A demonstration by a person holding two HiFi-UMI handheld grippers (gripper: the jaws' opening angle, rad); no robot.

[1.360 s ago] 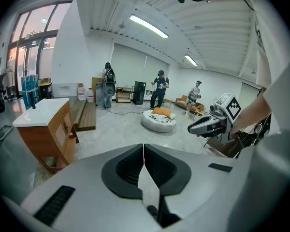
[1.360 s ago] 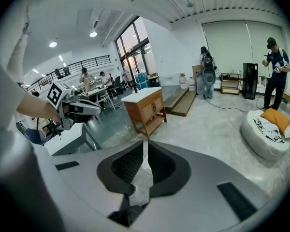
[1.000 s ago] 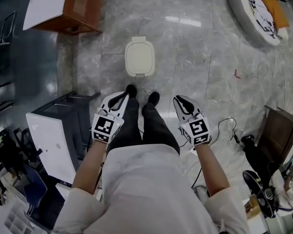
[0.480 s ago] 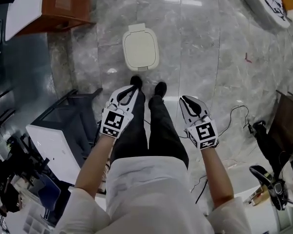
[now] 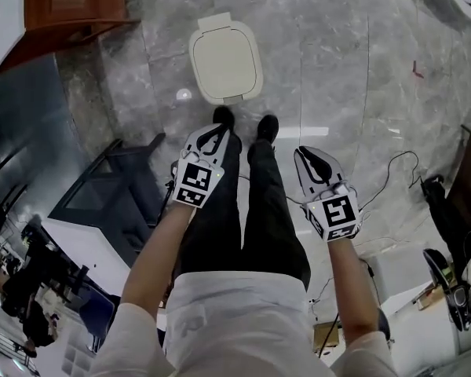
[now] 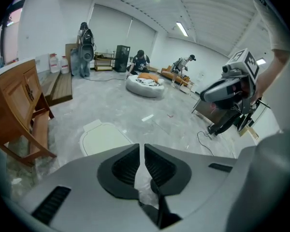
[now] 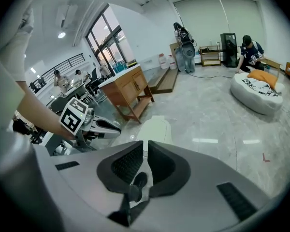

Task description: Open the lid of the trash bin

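Trash bin [image 5: 225, 61] lid down; left gripper [image 5: 217, 133] pinched.

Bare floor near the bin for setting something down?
Free: the grey marble floor right of the cream lidded trash bin. Crowded: on the left, a brown wooden cabinet and a dark metal table; black shoes stand right before the bin.

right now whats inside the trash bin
Can't tell. The cream lid lies flat and shut over the trash bin, covering the whole opening, so whatever is inside is hidden. Nothing sits on top of the lid.
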